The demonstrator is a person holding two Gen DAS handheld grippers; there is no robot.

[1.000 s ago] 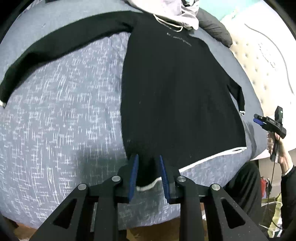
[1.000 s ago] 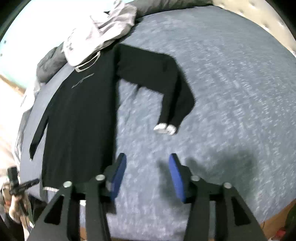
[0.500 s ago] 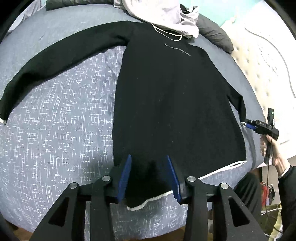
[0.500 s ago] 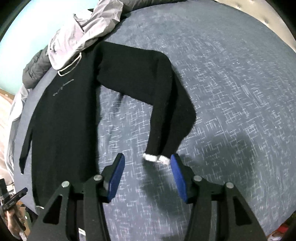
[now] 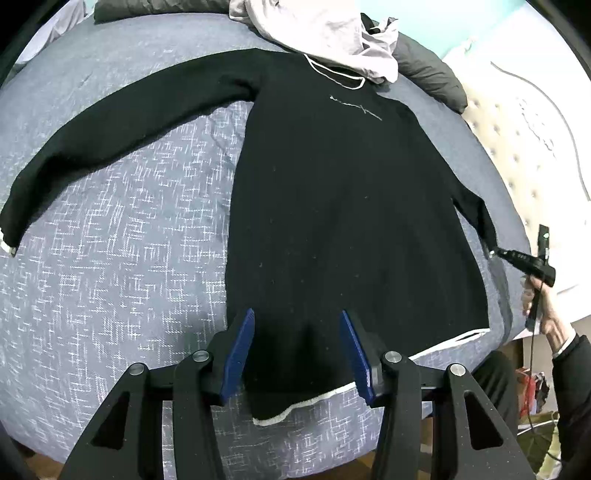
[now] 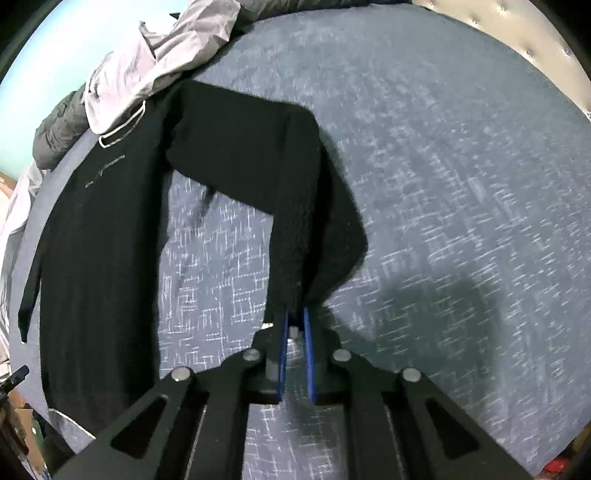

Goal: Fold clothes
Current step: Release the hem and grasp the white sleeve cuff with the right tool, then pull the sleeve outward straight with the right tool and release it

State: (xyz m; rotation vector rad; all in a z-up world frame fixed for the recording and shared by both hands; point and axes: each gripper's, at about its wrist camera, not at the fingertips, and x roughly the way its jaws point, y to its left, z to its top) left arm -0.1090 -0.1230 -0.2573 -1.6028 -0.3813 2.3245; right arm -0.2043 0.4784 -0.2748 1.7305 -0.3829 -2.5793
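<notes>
A black sweater [image 5: 343, 206] lay spread face-up on the blue-grey bedspread [image 5: 122, 280], its collar touching a pale garment [image 5: 325, 33] at the far edge. The left gripper [image 5: 297, 350] stood wide apart above the hem, near its white-edged corner. The right gripper [image 6: 295, 325] was clamped on the cuff of one sleeve [image 6: 291, 229], which was doubled back toward it
</notes>
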